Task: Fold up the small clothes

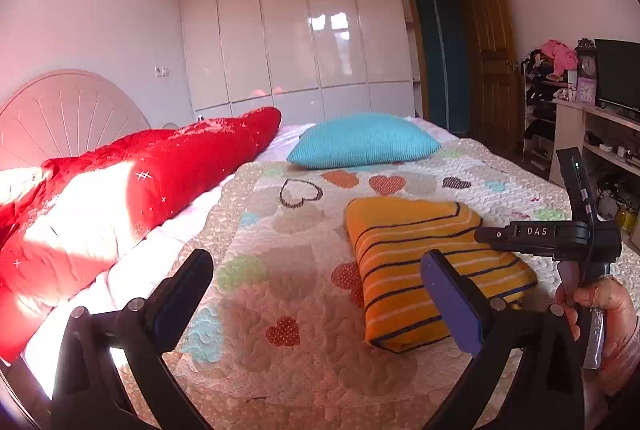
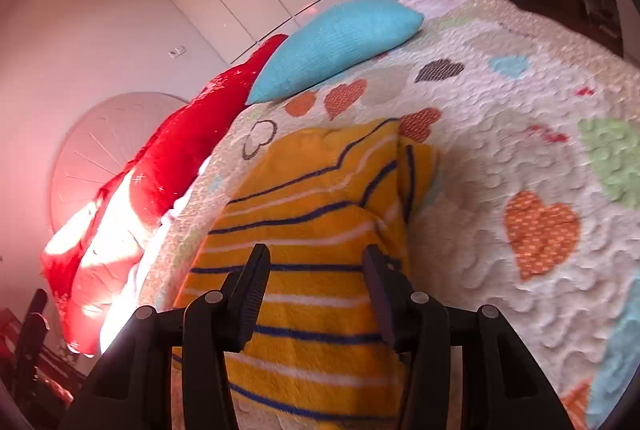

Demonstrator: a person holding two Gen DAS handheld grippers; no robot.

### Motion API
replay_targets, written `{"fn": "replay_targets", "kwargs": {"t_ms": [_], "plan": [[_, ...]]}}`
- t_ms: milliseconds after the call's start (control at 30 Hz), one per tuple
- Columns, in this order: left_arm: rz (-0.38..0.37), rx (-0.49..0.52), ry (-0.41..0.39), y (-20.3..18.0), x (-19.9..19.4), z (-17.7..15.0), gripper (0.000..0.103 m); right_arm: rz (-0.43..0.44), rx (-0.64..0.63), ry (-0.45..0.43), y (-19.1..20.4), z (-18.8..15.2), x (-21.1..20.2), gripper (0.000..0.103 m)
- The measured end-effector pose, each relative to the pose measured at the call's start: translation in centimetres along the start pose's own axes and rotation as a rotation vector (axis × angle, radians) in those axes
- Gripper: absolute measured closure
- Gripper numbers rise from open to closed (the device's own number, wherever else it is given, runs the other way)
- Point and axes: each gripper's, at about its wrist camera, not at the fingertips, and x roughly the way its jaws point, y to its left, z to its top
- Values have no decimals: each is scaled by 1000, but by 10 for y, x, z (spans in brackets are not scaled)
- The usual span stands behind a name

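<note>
**On the bed, a folded bundle**

On the quilt (image 1: 280, 230) lies the striped yellow garment (image 1: 424, 262), folded compact. Right tongs (image 2: 316, 290) hover spread above it, probably to press it; left tongs (image 1: 316, 294) wait beside, spread, empty.

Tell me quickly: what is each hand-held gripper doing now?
Left hand-held gripper: open, holding nothing, above the quilt.
Right hand-held gripper: open, holding nothing, over the folded garment.

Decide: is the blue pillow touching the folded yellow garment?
Apart. Left wrist view shows bare quilt between the pillow and the garment.
</note>
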Motion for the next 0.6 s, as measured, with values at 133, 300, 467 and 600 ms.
{"fn": "replay_targets", "kwargs": {"t_ms": [133,300,467,600], "plan": [[-79,-7,-31,-3,-31,7,0,-102,-50,-93,13,-22,-65,26],[-173,-25,32,-17,-43,-1,0,-170,-76,-145,25,-77,-97,21],[-178,-15,138,-28,-37,-16,0,-396,-163,-200,27,-114,-89,20],[-126,53,229,-38,-26,-30,0,-417,-193,-152,19,-113,-74,20]]}}
